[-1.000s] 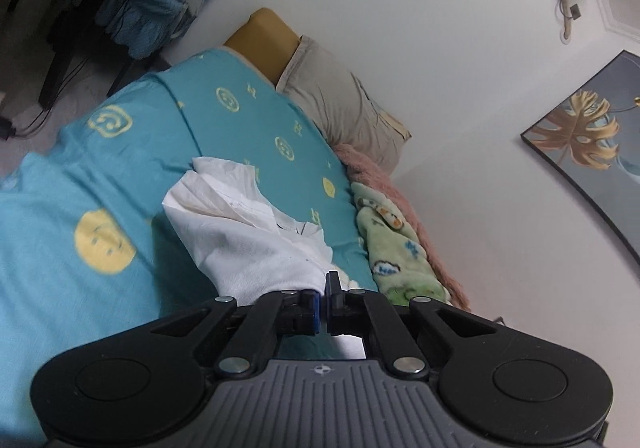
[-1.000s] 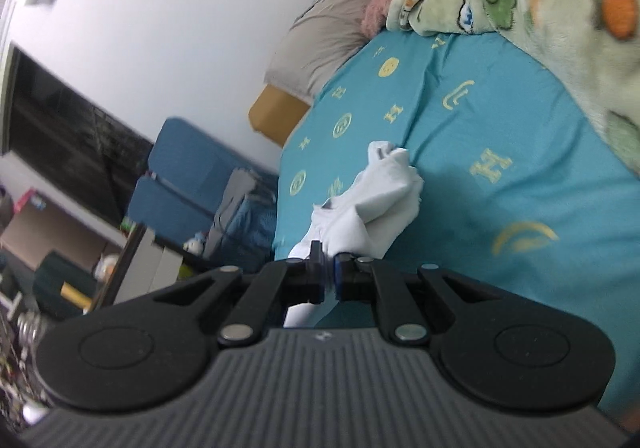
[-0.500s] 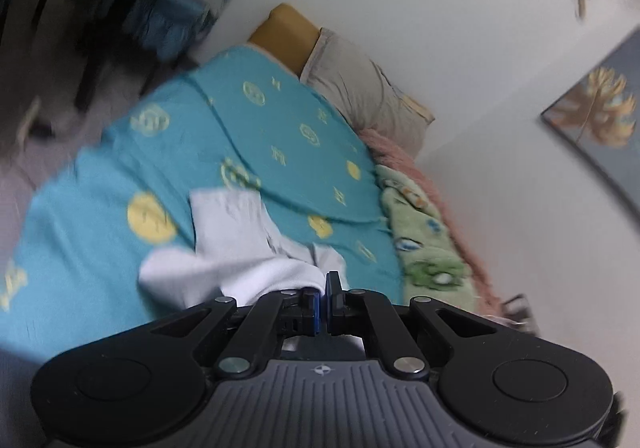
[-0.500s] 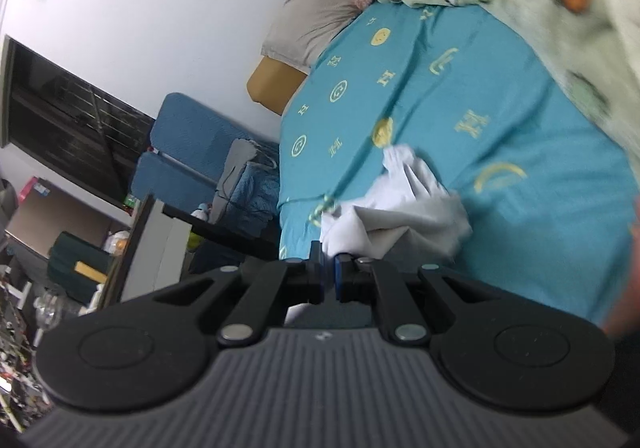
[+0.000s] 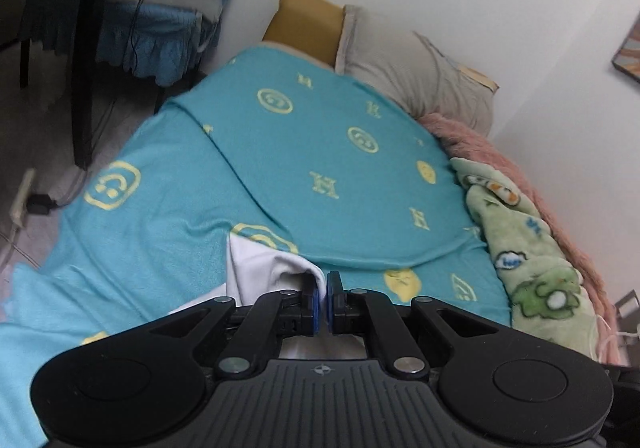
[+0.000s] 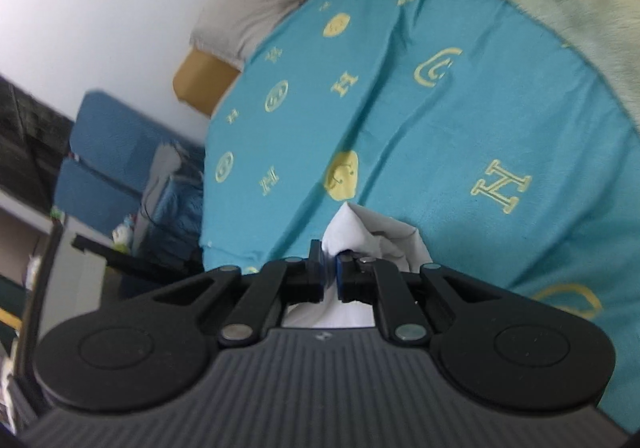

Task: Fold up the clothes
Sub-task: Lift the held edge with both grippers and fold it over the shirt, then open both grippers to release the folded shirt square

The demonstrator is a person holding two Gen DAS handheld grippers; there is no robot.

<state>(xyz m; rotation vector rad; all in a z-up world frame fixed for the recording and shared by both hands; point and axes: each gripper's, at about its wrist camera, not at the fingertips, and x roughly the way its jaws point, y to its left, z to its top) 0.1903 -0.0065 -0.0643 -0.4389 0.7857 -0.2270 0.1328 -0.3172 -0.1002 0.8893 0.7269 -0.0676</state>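
A white garment lies on the teal bed cover, close under my left gripper, which is shut on its edge. In the right wrist view the same white garment bunches up at my right gripper, which is shut on a fold of it. Most of the cloth is hidden below both gripper bodies.
A grey pillow and a tan headboard cushion lie at the bed's far end. A green cartoon blanket and pink fleece run along the wall side. Blue furniture and a black stand stand beside the bed.
Both grippers have moved back and down toward the near bed edge, dragging the white garment. It was bunched farther up the bed and now lies mostly under the grippers.
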